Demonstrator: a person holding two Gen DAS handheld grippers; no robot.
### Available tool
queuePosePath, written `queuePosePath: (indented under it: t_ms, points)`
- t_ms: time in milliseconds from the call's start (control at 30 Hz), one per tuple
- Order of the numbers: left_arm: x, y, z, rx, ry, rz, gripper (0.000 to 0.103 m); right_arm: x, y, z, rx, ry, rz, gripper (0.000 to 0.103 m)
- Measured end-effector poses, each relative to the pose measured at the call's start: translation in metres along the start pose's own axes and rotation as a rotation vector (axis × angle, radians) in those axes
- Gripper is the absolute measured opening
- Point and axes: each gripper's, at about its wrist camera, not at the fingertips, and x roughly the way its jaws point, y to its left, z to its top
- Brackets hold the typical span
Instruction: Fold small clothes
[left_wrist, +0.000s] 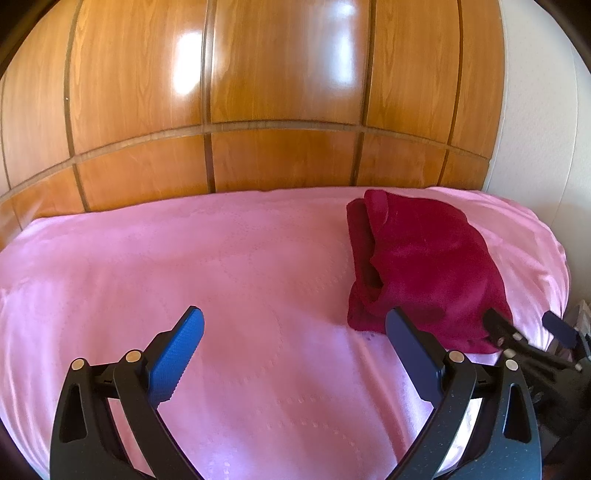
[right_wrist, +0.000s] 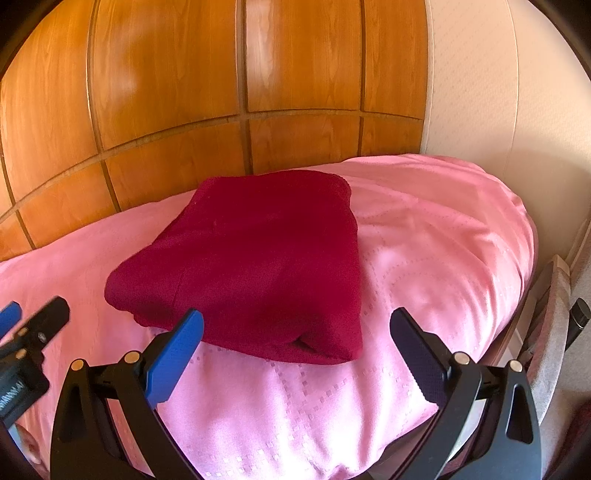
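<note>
A dark red garment (right_wrist: 255, 266) lies folded into a thick, roughly rectangular bundle on a pink bedspread (right_wrist: 424, 258), toward the far right part of the bed, close to the wooden panelled wall (right_wrist: 184, 92) behind it. In the left wrist view the same garment (left_wrist: 424, 262) shows loose layered edges along its left side, while its right side is smooth. The left gripper (left_wrist: 295, 332) hangs above bare pink bedspread (left_wrist: 184, 258) to the left of the garment, its jaws spread wide with nothing between them; its right finger overlaps the garment's near left corner in the picture, but whether it touches the cloth cannot be told. The right gripper (right_wrist: 295, 332) sits at the garment's near edge, jaws likewise wide apart and empty, the blue pad (right_wrist: 177, 354) of its left finger just in front of the folded hem. Each gripper appears at the edge of the other's view: the right one (left_wrist: 524, 328) near the garment's near right corner, the left one (right_wrist: 33, 317) at the left.
</note>
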Motion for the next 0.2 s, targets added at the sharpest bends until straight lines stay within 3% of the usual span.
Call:
queuePosePath:
  t_ms: [200]
  points:
    - [0.018,0.008,-0.003,-0.029,0.065,0.004,0.098,0.008,-0.04,0.03,0.092,-0.023,0.014,0.101]
